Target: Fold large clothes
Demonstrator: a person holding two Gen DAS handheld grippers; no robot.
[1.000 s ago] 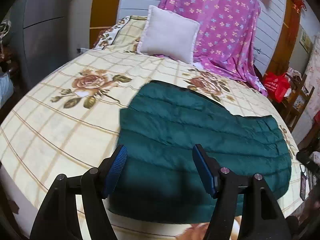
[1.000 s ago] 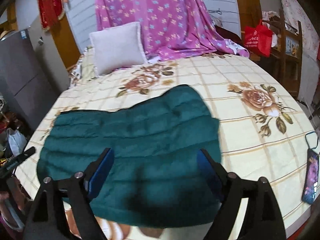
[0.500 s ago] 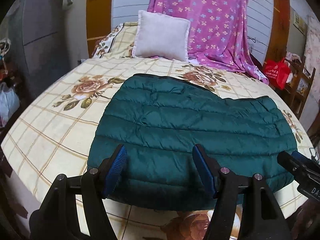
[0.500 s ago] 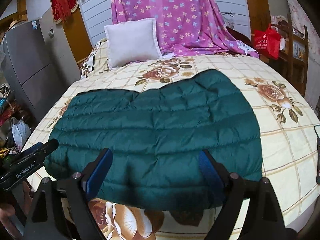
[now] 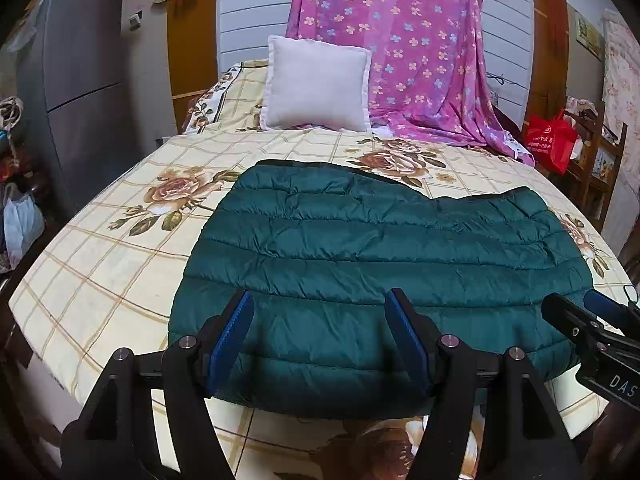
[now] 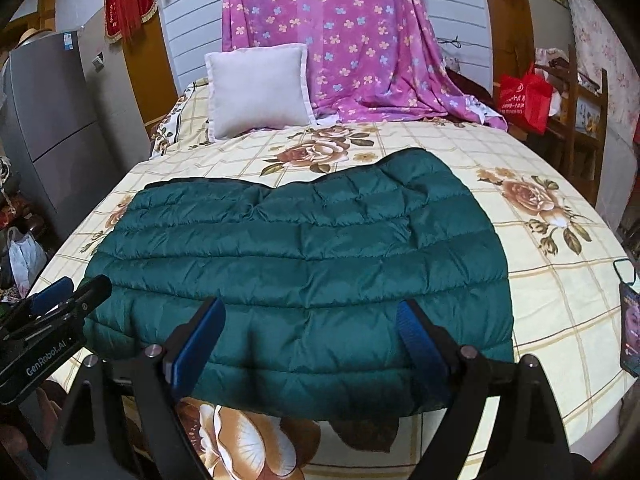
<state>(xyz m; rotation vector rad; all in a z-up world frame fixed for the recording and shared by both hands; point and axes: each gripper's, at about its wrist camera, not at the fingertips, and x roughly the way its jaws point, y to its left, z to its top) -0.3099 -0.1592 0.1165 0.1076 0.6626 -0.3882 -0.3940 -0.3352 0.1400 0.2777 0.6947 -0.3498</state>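
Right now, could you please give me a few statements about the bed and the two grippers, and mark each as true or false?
1. The green quilted jacket lies spread on the floral bedsheet. True.
2. The left gripper is clamped on the jacket's hem. False: its jaws stand open with nothing pinched between them.
3. A white pillow stands at the head of the bed, beside a pink flowered cloth. True.
4. The right gripper holds the pillow. False: it is open, near the jacket's near edge.
5. A phone lies on the jacket. False: it lies on the sheet, apart from it.
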